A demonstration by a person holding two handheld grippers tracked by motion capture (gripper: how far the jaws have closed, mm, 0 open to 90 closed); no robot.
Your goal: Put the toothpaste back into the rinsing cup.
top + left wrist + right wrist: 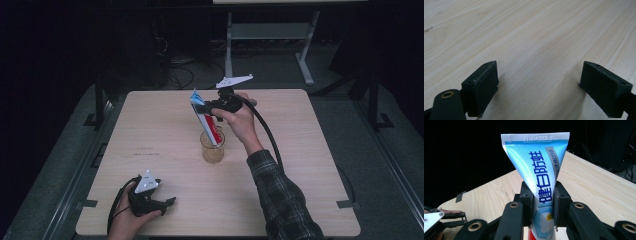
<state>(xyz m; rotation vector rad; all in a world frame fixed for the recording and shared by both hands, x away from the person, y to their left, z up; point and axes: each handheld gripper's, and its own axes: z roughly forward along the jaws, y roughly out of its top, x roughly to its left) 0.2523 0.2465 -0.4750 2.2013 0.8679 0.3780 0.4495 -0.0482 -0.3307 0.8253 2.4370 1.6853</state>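
A: Lowering looks like the step in hand: the toothpaste tube [206, 117] stands tilted over the glass cup [213, 148], its red cap end already down inside the rim, crimped tail up.

B: Seated on the bottom yet?

A: Hard to say; the high view is dim and the glass blurs the lower end. My judgement: placement is most of the way done, with release and withdrawal left.

B: Tube appearance?

A: Pale blue body with dark blue characters, flat crimped seam at the top, a white and red band lower down. It flares wide toward the tail and narrows where it is gripped.

B: Grip?

A: The right hand-held gripper [543, 206] pinches the tube at mid-length, pads pressed flat on both faces. The tube leans toward the far left of the table [310, 150].

B: Other hand?

A: The left hand-held gripper [162, 202] rests near the front left edge of the table, well apart from the cup, jaws spread over bare wood with nothing between them.
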